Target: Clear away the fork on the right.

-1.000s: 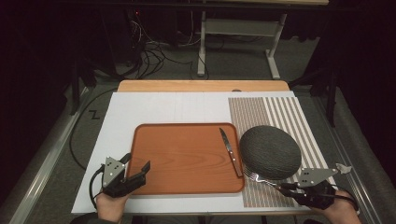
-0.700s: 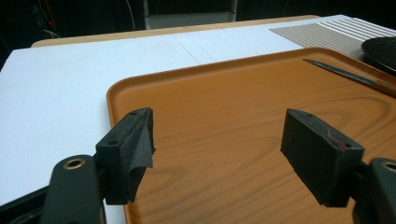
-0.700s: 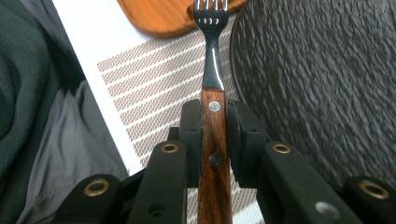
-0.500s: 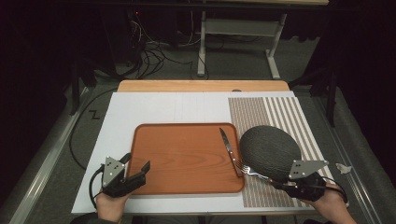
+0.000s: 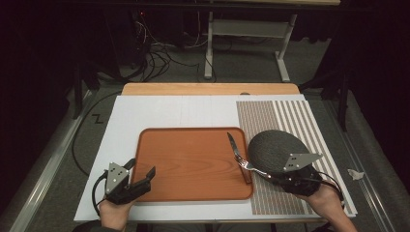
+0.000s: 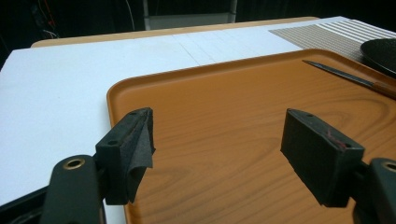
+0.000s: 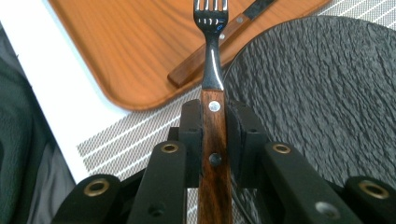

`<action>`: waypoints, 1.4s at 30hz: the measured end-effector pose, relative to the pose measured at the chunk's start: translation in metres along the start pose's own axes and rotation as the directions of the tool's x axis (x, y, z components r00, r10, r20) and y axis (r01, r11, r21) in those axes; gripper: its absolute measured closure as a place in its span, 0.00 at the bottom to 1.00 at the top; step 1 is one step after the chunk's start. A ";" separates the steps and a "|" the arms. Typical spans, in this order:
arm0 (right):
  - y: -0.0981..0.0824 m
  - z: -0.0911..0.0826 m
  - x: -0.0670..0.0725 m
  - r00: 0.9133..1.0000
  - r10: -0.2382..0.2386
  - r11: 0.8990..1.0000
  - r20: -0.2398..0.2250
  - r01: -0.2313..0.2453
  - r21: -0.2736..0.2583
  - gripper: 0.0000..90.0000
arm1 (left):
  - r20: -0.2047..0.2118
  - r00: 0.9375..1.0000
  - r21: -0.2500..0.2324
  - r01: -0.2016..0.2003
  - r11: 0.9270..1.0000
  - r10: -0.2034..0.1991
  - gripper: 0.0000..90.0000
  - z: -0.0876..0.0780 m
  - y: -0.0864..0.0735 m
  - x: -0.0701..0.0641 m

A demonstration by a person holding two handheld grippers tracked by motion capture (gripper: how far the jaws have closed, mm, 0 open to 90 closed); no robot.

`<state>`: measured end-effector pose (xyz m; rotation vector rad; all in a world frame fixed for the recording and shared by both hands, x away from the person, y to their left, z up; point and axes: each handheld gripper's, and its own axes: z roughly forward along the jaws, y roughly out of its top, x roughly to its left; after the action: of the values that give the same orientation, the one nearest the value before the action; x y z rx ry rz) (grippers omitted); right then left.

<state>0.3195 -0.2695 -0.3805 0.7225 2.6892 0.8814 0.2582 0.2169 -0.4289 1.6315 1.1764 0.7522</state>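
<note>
I am clamping the right gripper (image 7: 214,135) jaws on the fork (image 7: 212,70)'s stiff, light wooden handle, left gripper (image 6: 219,144) jaws apart over the tray (image 6: 224,107).

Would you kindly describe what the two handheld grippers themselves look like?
Both grippers, left gripper and right gripper, are black, each topped by a grey three-cornered plate with dark dots. Black padded blocks tip the jaws, brass-ringed holes mark the links, and a black cable loops from each.
</note>
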 end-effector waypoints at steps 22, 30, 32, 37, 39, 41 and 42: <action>0.042 0.033 0.008 0.999 0.047 0.999 -0.012 -0.047 0.001 0.88 | 0.003 1.000 -0.001 0.000 1.000 0.000 0.29 0.000 0.000 0.000; 0.057 0.049 0.014 0.998 0.055 0.998 -0.014 -0.055 0.015 0.88 | 0.004 1.000 0.000 0.000 1.000 0.000 0.29 0.000 0.000 0.000; 0.061 0.053 0.014 0.998 0.065 0.998 -0.013 -0.065 0.017 0.88 | 0.005 1.000 -0.001 0.001 1.000 -0.001 0.29 0.000 0.000 0.000; 0.067 0.061 0.015 0.997 0.079 0.997 -0.011 -0.079 0.024 0.88 | 0.004 1.000 -0.002 0.001 1.000 -0.001 0.29 -0.001 0.000 0.000; 0.071 0.065 0.016 0.997 0.081 0.996 -0.008 -0.081 0.029 0.88 | 0.004 1.000 -0.001 0.001 1.000 -0.001 0.29 0.000 0.000 0.000; 0.074 0.069 0.016 0.997 0.083 0.996 -0.011 -0.082 0.036 0.88 | 0.004 1.000 0.000 0.001 1.000 -0.001 0.29 0.000 0.000 0.000; 0.075 0.071 0.017 0.996 0.085 0.996 -0.008 -0.085 0.041 0.88 | 0.004 1.000 0.000 0.001 1.000 -0.001 0.29 0.000 0.000 0.000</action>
<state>0.3589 -0.1727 -0.3926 0.8491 2.7097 0.8543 0.2578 0.2172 -0.4287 1.6311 1.1742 0.7483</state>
